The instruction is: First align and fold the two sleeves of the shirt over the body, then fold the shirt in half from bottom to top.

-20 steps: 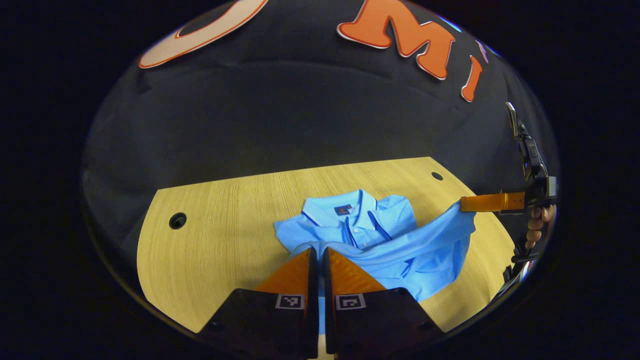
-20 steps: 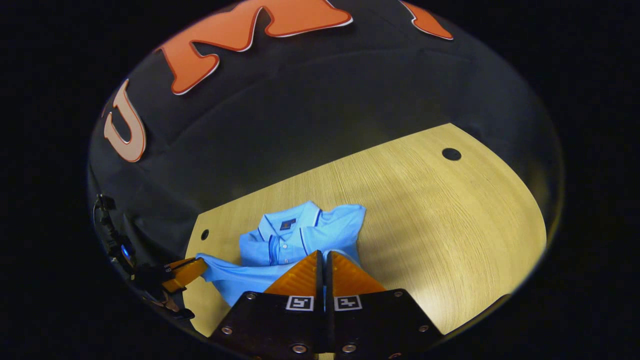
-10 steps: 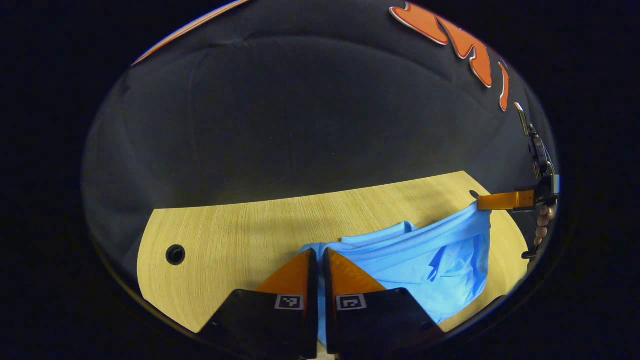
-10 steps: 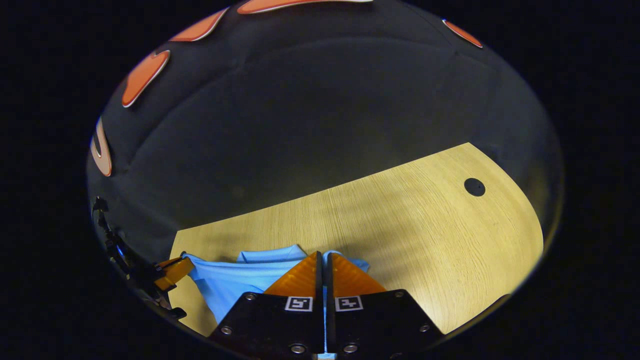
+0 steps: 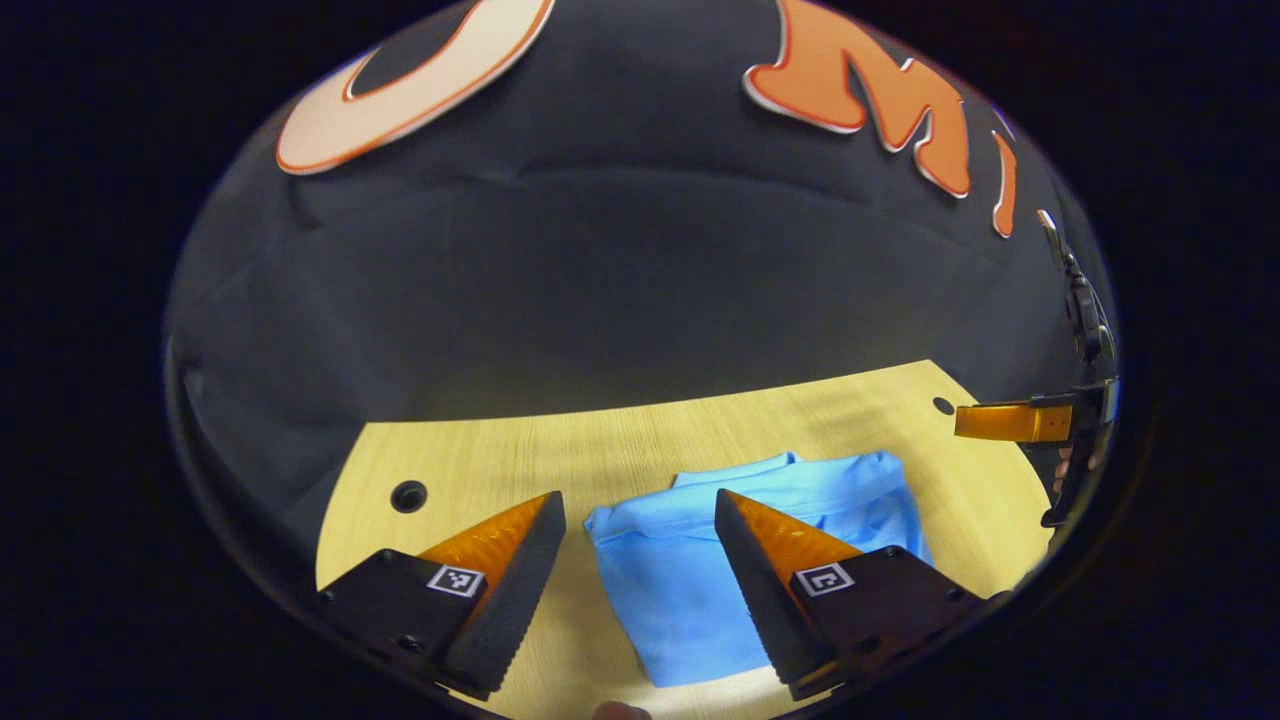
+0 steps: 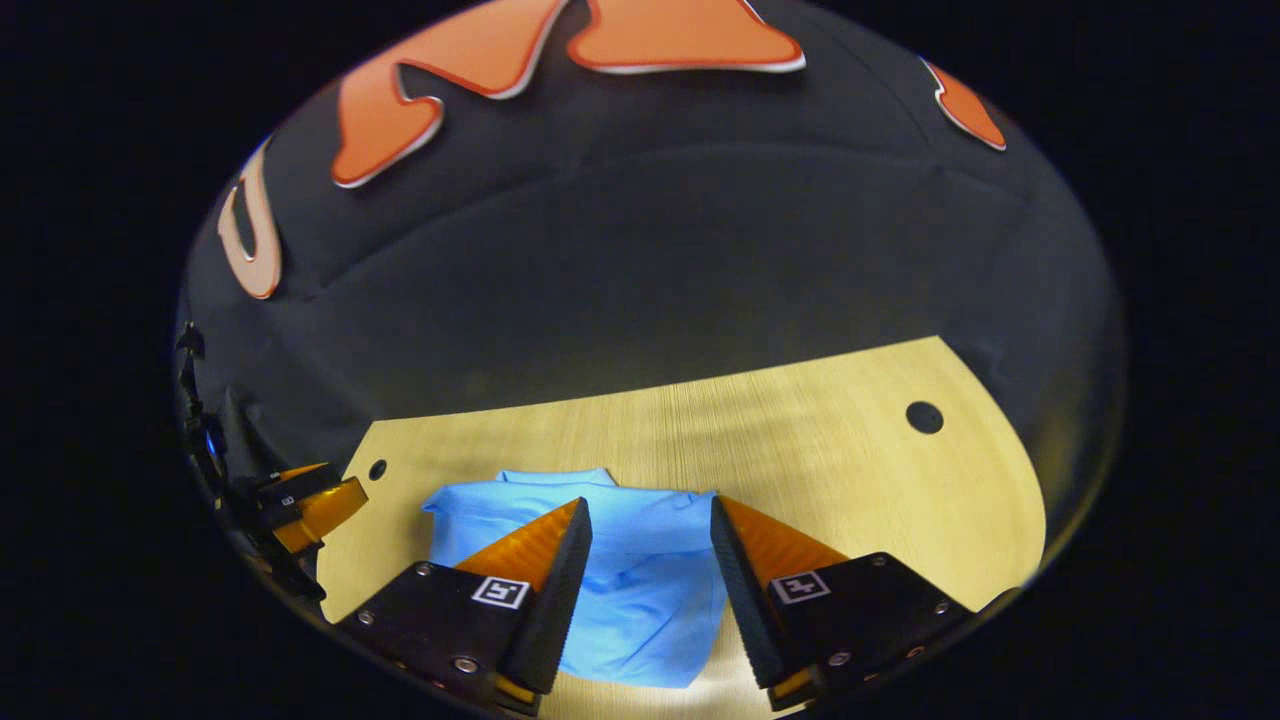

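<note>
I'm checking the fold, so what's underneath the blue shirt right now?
The folded blue shirt lies flat on the wooden table, whose bare top shows on all sides of it. The upper layer covers the collar and sleeves, so how they lie beneath cannot be seen.

The shirt (image 5: 700, 590) was soft matt knit cloth. The bench (image 6: 820, 450) looked like pale wood with fine straight grain, smooth and faintly sheened. The tongs' fingers (image 5: 505, 600) had ridged, matt inner faces.
</note>
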`<state>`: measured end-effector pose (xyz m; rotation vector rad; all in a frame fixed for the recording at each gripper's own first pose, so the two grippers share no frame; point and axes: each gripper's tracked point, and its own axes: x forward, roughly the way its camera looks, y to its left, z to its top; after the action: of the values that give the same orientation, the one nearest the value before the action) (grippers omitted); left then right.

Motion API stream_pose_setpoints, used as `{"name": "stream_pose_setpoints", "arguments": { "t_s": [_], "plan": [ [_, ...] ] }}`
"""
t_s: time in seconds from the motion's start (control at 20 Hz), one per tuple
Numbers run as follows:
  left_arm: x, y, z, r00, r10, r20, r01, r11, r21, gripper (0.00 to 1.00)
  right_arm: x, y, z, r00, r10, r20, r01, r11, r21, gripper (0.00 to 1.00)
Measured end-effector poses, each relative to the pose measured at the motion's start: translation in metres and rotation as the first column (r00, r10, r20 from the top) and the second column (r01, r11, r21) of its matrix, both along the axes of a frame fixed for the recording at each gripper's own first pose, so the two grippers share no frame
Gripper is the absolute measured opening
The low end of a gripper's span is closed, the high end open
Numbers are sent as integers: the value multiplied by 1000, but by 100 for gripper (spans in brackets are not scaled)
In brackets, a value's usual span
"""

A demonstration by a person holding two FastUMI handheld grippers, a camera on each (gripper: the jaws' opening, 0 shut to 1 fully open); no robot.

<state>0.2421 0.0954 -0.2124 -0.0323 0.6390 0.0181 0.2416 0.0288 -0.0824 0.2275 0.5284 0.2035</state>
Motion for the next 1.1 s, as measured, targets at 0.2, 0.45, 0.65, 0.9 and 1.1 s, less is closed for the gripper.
{"name": "stream_pose_setpoints", "arguments": {
  "t_s": [0.2,0.45,0.65,0.9,1.1],
  "plan": [
    [-49,-14,62,995,28,93,-29,1000,2,98,-49,-19,60,987,7,162,-1,999,-37,78],
    [-120,-40,156,967,21,255,-32,999,41,98,-112,-37,101,951,16,309,18,994,-105,87],
    [-178,-61,211,920,10,392,-41,997,70,98,-174,-46,138,905,19,426,37,992,-123,89],
    [-241,-83,252,858,26,513,-84,992,90,98,-243,-46,163,851,36,524,31,993,-118,91],
    [-283,-100,270,809,57,585,-134,987,89,98,-290,-45,167,820,69,569,1,993,-121,92]
  ]
}}
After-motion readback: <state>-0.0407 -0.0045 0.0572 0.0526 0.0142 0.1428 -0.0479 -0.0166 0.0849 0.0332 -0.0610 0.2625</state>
